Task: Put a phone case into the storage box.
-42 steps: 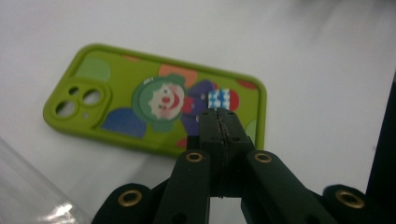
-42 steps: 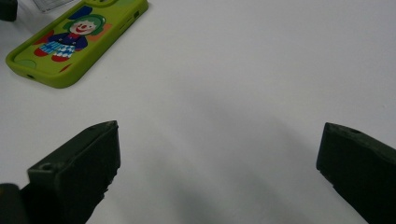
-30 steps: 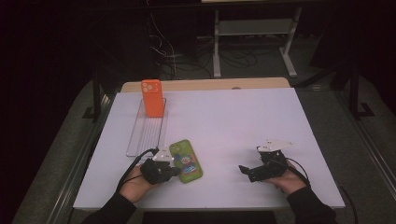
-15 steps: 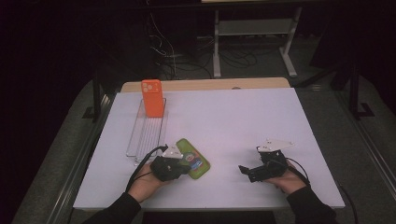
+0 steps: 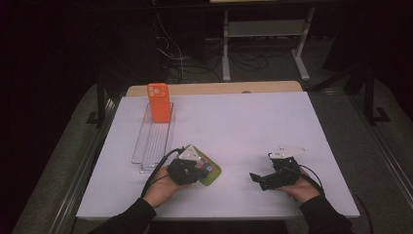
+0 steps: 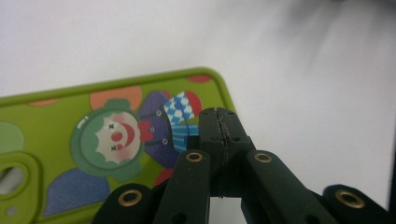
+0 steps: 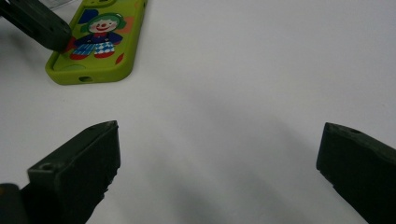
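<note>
A green phone case [image 5: 211,172] with a clown picture [image 6: 114,137] lies flat near the table's front left. My left gripper [image 5: 198,168] is shut, and its closed tips [image 6: 218,114] rest on top of the case near one end, with nothing between them. The right gripper view shows the same case [image 7: 100,42] with the left gripper's tip [image 7: 51,35] touching its surface. My right gripper [image 5: 257,179] is held low over the bare table at the front right. It is open, its jaws wide apart [image 7: 219,140] and pointing left toward the case.
An orange phone case [image 5: 159,101] stands upright at the far end of a clear ribbed tray [image 5: 153,141] on the left. The table [image 5: 253,126] is white, with a wooden strip along its far edge. Dark floor, cables and a metal stand lie beyond.
My left gripper has moved right, onto the green case. The case has slid and turned a little to the right. The right gripper has barely moved.
</note>
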`<state>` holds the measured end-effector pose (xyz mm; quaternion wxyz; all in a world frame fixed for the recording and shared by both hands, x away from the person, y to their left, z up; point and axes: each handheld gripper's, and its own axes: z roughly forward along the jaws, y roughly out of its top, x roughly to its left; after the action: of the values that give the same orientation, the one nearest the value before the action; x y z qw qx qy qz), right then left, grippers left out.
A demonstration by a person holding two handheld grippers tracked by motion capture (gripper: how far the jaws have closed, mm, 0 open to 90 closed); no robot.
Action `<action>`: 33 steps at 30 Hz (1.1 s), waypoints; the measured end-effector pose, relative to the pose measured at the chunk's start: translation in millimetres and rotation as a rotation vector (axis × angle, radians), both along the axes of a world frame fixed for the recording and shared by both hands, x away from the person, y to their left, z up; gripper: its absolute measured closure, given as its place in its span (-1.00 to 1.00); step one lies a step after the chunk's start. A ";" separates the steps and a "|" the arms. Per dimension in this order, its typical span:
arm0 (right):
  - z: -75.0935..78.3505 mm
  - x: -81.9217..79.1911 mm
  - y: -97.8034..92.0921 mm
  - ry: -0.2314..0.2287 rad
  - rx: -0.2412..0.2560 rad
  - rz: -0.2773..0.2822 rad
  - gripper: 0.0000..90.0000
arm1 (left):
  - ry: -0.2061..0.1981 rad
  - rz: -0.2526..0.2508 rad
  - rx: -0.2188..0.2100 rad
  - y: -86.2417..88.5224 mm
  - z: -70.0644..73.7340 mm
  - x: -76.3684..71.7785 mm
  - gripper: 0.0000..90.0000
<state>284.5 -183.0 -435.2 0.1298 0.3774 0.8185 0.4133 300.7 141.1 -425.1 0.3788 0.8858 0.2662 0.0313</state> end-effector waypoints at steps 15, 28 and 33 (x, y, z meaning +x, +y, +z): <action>1.4 0.8 5.8 0.011 -0.013 0.006 -1.00 | -0.040 0.022 -0.117 43.4 42.8 6.5 0.02; 19.6 11.8 28.9 0.082 -0.056 0.048 -1.00 | -0.091 0.084 -0.103 69.7 52.6 19.6 -0.96; 24.9 17.1 47.2 0.114 -0.059 0.074 -1.00 | -0.092 0.082 -0.104 75.0 51.8 24.1 -0.98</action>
<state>301.6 -135.7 -410.3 0.0787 0.3658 0.8497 0.3715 324.8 216.1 -373.3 0.4346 0.8510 0.2856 0.0737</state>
